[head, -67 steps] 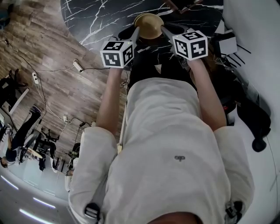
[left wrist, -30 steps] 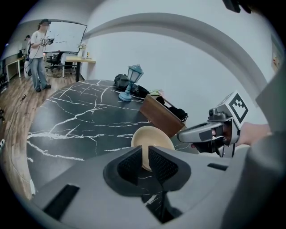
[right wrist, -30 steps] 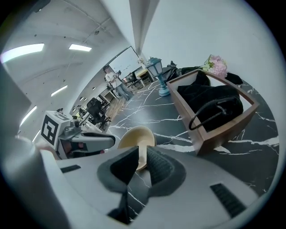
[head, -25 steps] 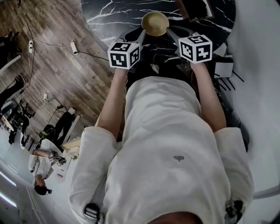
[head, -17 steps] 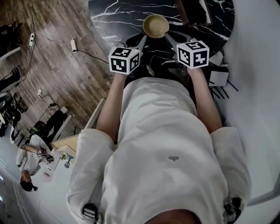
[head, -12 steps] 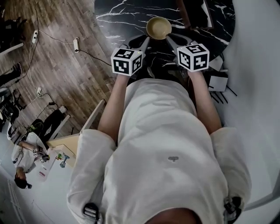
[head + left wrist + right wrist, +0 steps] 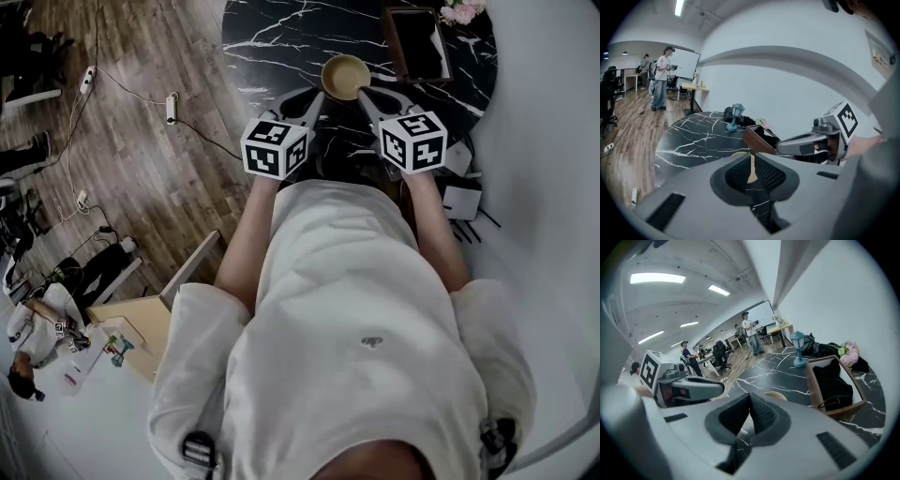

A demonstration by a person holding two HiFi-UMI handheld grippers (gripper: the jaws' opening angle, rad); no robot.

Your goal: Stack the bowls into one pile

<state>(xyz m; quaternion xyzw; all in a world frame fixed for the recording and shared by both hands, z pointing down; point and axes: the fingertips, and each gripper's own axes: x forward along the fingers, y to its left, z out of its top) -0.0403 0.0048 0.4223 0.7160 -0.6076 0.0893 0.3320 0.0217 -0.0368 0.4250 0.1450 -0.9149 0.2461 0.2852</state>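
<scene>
A tan bowl stands on the black marble table; whether other bowls are nested in it I cannot tell. Both grippers hover just short of it, one on each side, and touch nothing. My left gripper has a narrow gap between its jaws, which are closing on nothing; a sliver of the bowl shows past them. My right gripper is shut and empty, and the bowl peeks over its jaws. Each gripper view also catches the other gripper beside it.
A wooden tray holding dark cloth sits beyond the bowl, with pink flowers at the table's far edge. A small blue lantern stands further back. Cables and a power strip lie on the wooden floor to the left; people stand far off.
Both grippers, which flanked the bowl closely, have lifted and drawn back from it. The bowl stays on the table. The head view now takes in more of the table.
</scene>
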